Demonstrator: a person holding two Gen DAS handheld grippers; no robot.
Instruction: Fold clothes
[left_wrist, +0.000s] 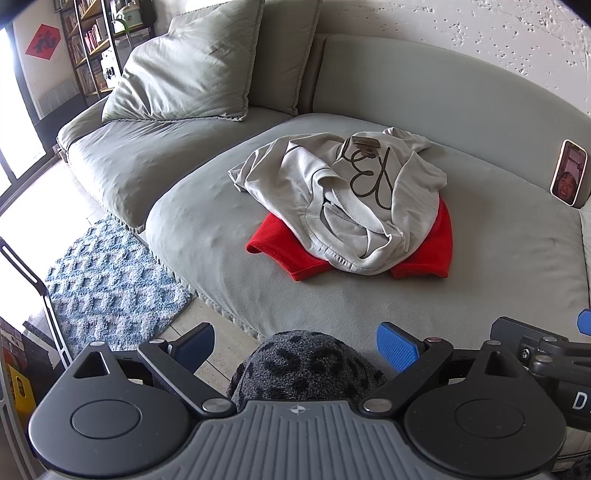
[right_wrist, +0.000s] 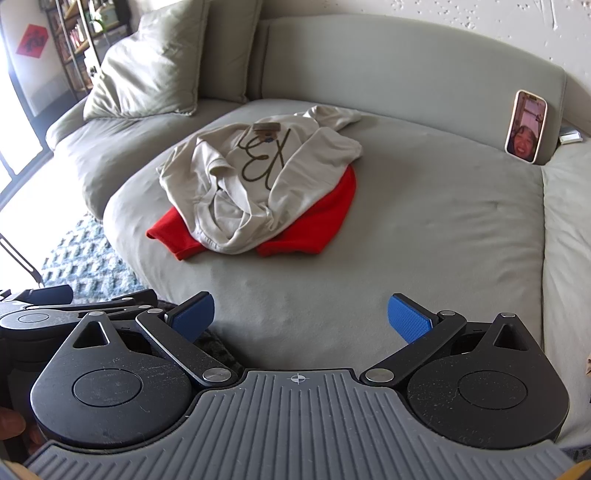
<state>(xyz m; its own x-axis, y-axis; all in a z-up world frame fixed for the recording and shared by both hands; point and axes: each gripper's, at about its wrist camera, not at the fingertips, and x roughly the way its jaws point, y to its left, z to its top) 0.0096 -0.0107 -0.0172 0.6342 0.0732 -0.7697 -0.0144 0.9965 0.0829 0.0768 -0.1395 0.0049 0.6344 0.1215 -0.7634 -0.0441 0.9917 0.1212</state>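
A crumpled pale-grey jersey sweatshirt (left_wrist: 343, 199) with a dark looped script motif and ribbed hems lay in a loose heap near the middle of a broad grey-green upholstered sofa seat (left_wrist: 480, 258). A small brown tag (left_wrist: 362, 142) rested on its upper part. Beneath it, touching, a bright red fleece-like garment (left_wrist: 291, 251) spread flat, its edges showing at the near side and the right.

A puffy, creased grey-green cushion (left_wrist: 184, 70) leaned against the sofa back to the left. A cream-cased smartphone (right_wrist: 526, 127) with a lit screen stood propped upright against the backrest at the right. A blue-and-white nubbly woven rug (left_wrist: 107, 284) lay on the floor beside the sofa.

The left gripper (left_wrist: 295, 350), with blue textured pads, was spread wide and held nothing, above a dark leopard-patterned fuzzy fabric (left_wrist: 306, 365). The right gripper (right_wrist: 301, 317) was likewise wide open and empty, well short of the garments.
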